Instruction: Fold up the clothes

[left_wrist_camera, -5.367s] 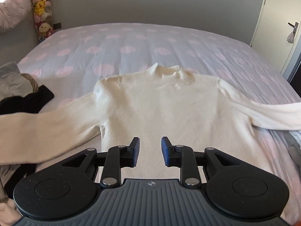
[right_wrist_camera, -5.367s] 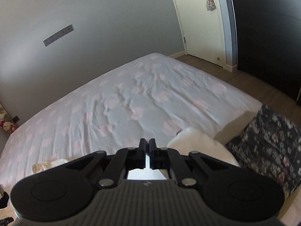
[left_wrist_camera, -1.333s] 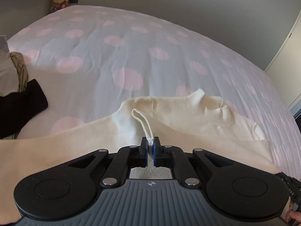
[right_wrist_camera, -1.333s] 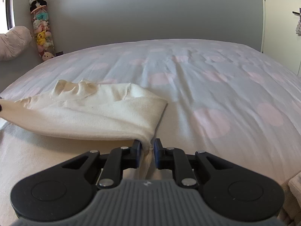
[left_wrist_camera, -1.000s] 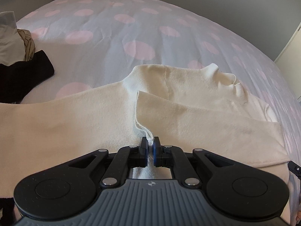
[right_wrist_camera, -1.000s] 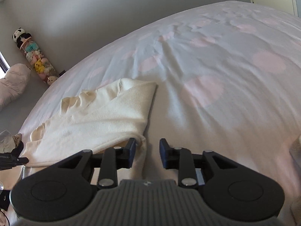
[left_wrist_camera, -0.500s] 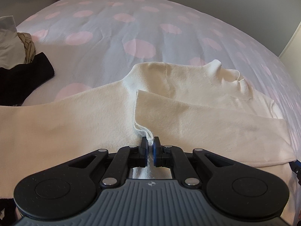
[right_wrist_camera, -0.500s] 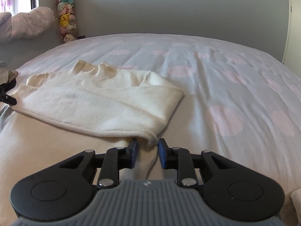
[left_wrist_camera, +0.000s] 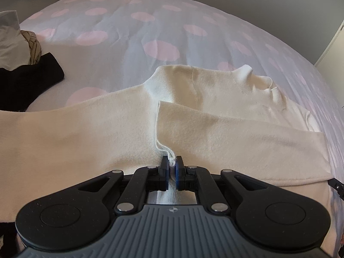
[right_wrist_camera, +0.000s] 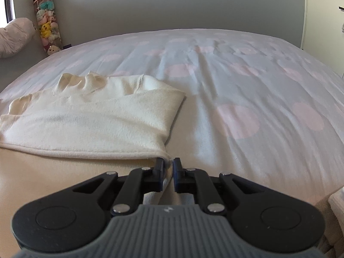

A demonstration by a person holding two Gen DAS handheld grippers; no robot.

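Note:
A cream high-neck sweater (left_wrist_camera: 215, 133) lies flat on the dotted bed, one sleeve folded across its chest. My left gripper (left_wrist_camera: 171, 163) pinches that sleeve's cuff end between its blue pads; the jaws are easing open, with the cloth still gripped. The sweater's other sleeve stretches off to the left. In the right wrist view the sweater (right_wrist_camera: 96, 118) shows its folded side. My right gripper (right_wrist_camera: 167, 164) sits at the fold's near corner. Its jaws are closing with a gap still showing, and the corner of the cloth lies between the fingertips against the left finger.
The bed (right_wrist_camera: 258, 86) has a pale cover with pink dots. A black garment (left_wrist_camera: 25, 81) and other clothes are piled at the left. A tube of plush toys (right_wrist_camera: 46, 25) and a pillow (right_wrist_camera: 15, 36) stand by the far wall.
My right gripper let go of the sweater's fold, opened wide, rolled level and has narrowed again at the fold's corner. The left gripper laid the sleeve across the chest and stays there.

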